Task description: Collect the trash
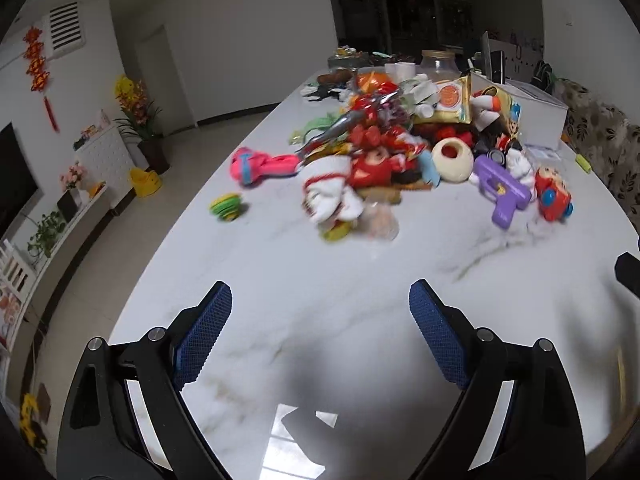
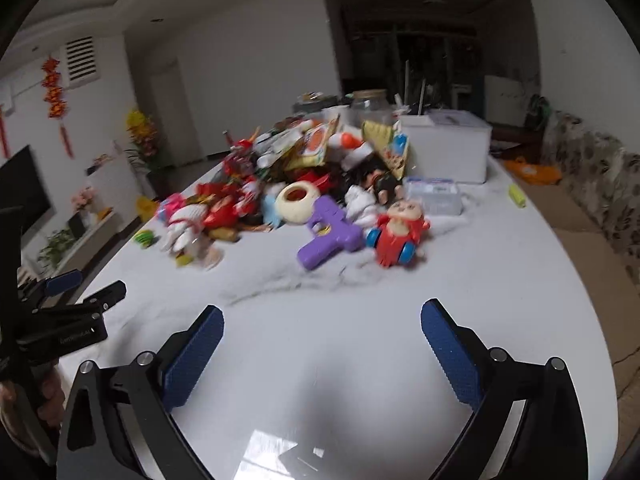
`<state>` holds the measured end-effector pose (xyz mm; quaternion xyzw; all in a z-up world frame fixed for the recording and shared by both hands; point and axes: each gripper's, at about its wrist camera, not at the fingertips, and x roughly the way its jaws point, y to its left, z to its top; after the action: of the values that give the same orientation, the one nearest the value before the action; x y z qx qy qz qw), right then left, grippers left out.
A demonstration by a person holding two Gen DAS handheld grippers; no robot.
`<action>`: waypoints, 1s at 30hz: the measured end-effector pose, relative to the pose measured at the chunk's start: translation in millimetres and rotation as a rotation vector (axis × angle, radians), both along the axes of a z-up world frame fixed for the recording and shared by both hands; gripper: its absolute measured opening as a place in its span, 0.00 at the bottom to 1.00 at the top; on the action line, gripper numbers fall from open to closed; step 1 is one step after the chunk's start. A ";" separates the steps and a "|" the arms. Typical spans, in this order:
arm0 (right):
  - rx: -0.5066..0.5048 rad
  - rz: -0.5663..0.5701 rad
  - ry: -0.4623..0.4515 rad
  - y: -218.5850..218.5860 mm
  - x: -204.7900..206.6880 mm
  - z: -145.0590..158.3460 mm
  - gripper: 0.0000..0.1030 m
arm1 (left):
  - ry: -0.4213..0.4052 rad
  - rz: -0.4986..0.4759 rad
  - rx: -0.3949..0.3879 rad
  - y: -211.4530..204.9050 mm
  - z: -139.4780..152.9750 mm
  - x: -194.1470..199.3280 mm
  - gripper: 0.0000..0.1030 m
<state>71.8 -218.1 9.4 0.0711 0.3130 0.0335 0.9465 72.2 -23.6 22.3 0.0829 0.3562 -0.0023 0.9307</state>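
A heap of toys and snack wrappers (image 1: 384,136) lies on the white marble table (image 1: 320,280); it also shows in the right wrist view (image 2: 304,184). In it are a yellow snack packet (image 1: 448,100), a crumpled clear wrapper (image 1: 380,220), a purple toy gun (image 1: 504,192) (image 2: 330,236) and a red wheeled toy (image 2: 398,236). My left gripper (image 1: 320,300) is open and empty, over bare table short of the heap. My right gripper (image 2: 322,320) is open and empty, also short of the heap. The left gripper's fingers (image 2: 64,282) show at the right view's left edge.
A white box (image 2: 452,148) and a clear lidded box (image 2: 434,196) stand at the heap's right. A glass jar (image 1: 438,66) stands behind it. A green-yellow round toy (image 1: 226,206) lies apart on the left. A floral sofa (image 2: 600,184) runs along the right.
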 end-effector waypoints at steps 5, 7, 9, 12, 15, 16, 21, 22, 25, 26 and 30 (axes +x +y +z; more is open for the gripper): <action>-0.046 -0.085 0.015 2.6 25.1 -5.2 0.95 | 0.025 -0.016 -0.057 -8.9 -7.6 14.3 0.88; -0.042 -0.116 0.028 0.4 29.4 -8.4 0.95 | 0.035 -0.014 -0.079 -8.9 -11.0 21.1 0.88; -0.025 -0.146 0.033 -5.2 33.4 -12.5 0.95 | 0.040 -0.013 -0.097 -9.2 -13.9 25.3 0.88; -0.013 -0.191 0.033 -11.9 36.1 -15.3 0.95 | 0.041 -0.023 -0.106 -10.1 -16.8 29.0 0.88; 0.003 -0.216 0.045 -15.9 40.0 -18.4 0.95 | 0.040 -0.031 -0.097 -12.9 -19.3 32.0 0.88; 0.003 -0.220 0.052 -15.5 41.4 -20.0 0.95 | 0.041 -0.035 -0.097 -14.2 -20.2 32.6 0.88; -0.059 -0.218 0.065 -4.8 44.4 -25.1 0.95 | 0.051 -0.051 -0.098 -19.3 -24.4 35.6 0.88; -0.071 -0.208 0.070 -1.5 44.8 -26.6 0.95 | 0.051 -0.053 -0.098 -20.1 -25.2 36.0 0.88; -0.083 -0.198 0.076 3.4 44.8 -29.2 0.95 | 0.059 -0.059 -0.106 -22.3 -27.3 37.8 0.88; -0.084 -0.196 0.077 4.4 44.5 -29.9 0.95 | 0.061 -0.060 -0.110 -22.2 -27.7 38.0 0.88; -0.082 -0.192 0.080 4.7 44.8 -30.3 0.95 | 0.064 -0.061 -0.134 -21.6 -27.9 38.0 0.88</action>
<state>116.6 -213.5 -20.9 0.0632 0.3436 -0.0732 0.9341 110.2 -45.2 -5.6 0.0312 0.3821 -0.0570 0.9218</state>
